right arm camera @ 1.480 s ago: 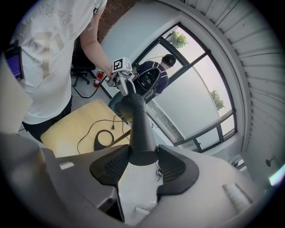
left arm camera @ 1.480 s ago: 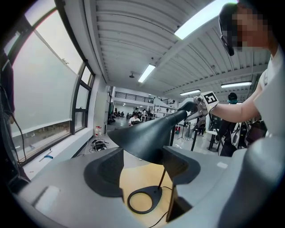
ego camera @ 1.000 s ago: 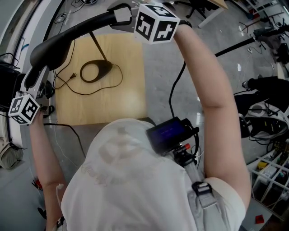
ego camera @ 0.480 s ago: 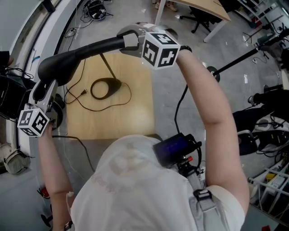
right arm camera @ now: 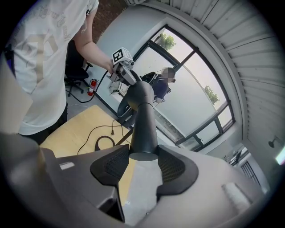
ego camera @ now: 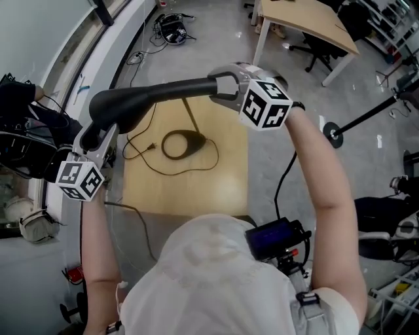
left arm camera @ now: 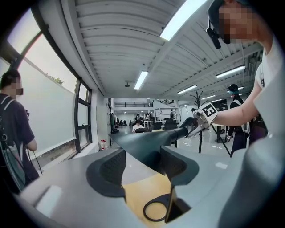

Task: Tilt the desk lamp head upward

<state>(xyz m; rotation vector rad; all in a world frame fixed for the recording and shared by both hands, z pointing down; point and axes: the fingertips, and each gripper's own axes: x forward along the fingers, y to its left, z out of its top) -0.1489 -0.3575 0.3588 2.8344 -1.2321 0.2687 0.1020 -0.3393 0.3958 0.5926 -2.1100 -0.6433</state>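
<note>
The long black desk lamp head (ego camera: 154,98) spans both grippers. The left gripper (ego camera: 97,134) jaws clamp its wide end and the right gripper (ego camera: 221,87) jaws clamp its narrow end, above the light wooden table (ego camera: 226,186) and the black ring-shaped lamp base (ego camera: 183,142).

Grey floor (ego camera: 209,46), wood desk (ego camera: 301,16) at rear, lg windows (right arm camera: 196,89), ceiling strip lights (left arm camera: 187,18).

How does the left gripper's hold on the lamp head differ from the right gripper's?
The left gripper holds the lamp head at its wide, flattened end; the right gripper holds its narrow, round end. In the head view, the left gripper is beside the left edge of the wooden table; the right gripper is over its far edge. Both are closed on the same lamp head.
</note>
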